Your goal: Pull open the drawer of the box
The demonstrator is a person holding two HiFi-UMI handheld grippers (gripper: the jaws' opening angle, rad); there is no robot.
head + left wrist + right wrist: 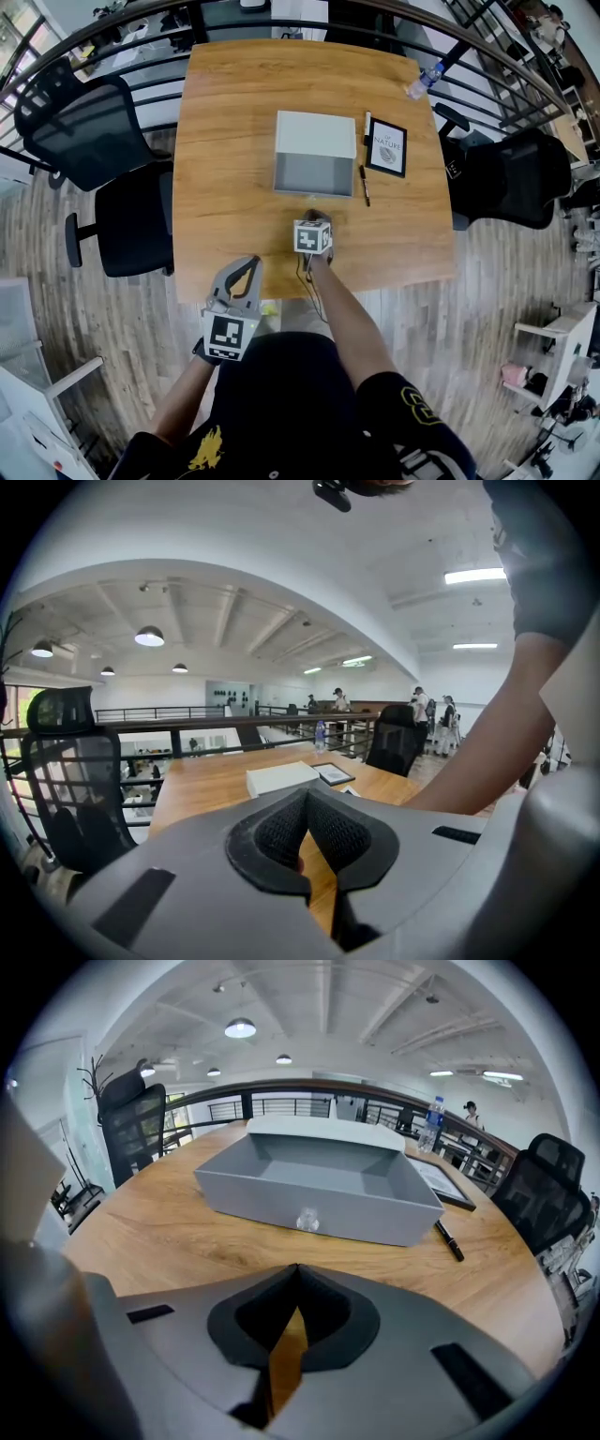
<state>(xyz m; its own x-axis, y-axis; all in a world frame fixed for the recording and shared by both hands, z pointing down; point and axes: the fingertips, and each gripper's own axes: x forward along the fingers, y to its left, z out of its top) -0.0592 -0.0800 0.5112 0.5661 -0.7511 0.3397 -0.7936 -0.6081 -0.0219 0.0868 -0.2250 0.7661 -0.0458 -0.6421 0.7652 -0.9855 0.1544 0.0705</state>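
Starting with the largest: a wooden table [234,141] is seen carrying the box [315,133], which is taken as the landmark.

- Box: pale shell, set near the table's middle. Its grey drawer [313,174] is found already drawn well out of the box's near side, open and empty. The task is judged to be largely done.
- Right gripper [316,217]: held just short of the drawer front on the box's near side, apart from it. Jaws are brought together, tips touching, with nothing between them.
- Left gripper [251,262]: held well back from the box, past the table's near edge. Jaws likewise closed on nothing.
- Framed picture [386,147]: laid flat just to the right of the box.
- Pen [364,186]: laid just beside the drawer's right wall.
- Knob [307,1220]: small and clear, fixed at the middle of the drawer front.

Handling, as judged: the drawer is thought light, stiff and thin-walled. The box is unweighted, so it may be dragged along the smooth wood if the pull is sharp. The knob is the obvious hold, pinched squarely from both sides. It is small and probably slippery, so a slip is to be expected. The front wall's top lip is offered as a second hold.
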